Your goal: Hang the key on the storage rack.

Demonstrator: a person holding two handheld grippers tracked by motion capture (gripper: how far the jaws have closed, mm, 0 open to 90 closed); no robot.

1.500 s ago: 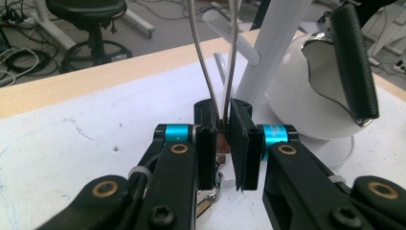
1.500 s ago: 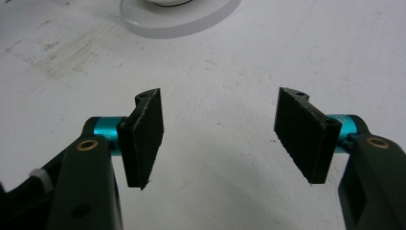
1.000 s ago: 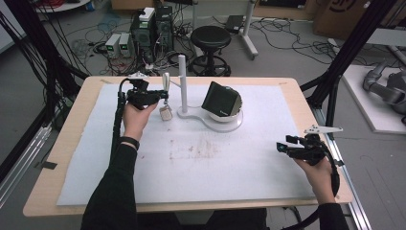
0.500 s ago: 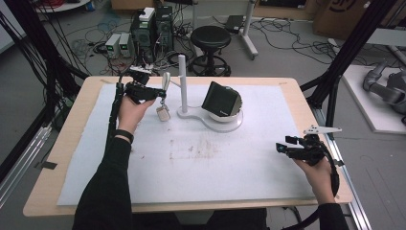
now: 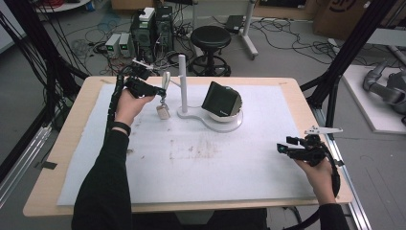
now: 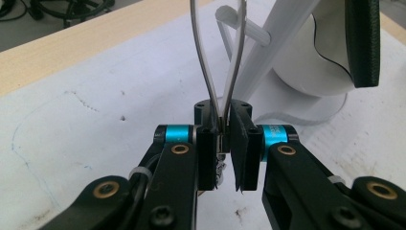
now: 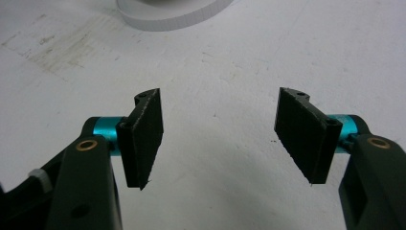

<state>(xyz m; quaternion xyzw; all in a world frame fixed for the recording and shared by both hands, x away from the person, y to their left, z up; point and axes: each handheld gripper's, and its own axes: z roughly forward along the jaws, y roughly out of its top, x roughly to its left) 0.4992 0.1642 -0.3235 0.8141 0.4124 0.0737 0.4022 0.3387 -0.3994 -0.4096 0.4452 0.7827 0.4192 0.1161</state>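
Strap loop (image 6: 218, 72) is pinched tight in the left gripper (image 6: 221, 143), up near the peg (image 6: 239, 25) on the white stand (image 5: 182, 81), with a small tag (image 5: 163, 112) dangling under it just above the mat (image 5: 239, 163). Looks like it's getting hung on that peg. Right gripper (image 7: 218, 139) sits released and empty, well off by the table's right edge. Risk imo: the thin loop misses the peg and drops, or the pull tips the stand into the black dish (image 5: 221, 99).
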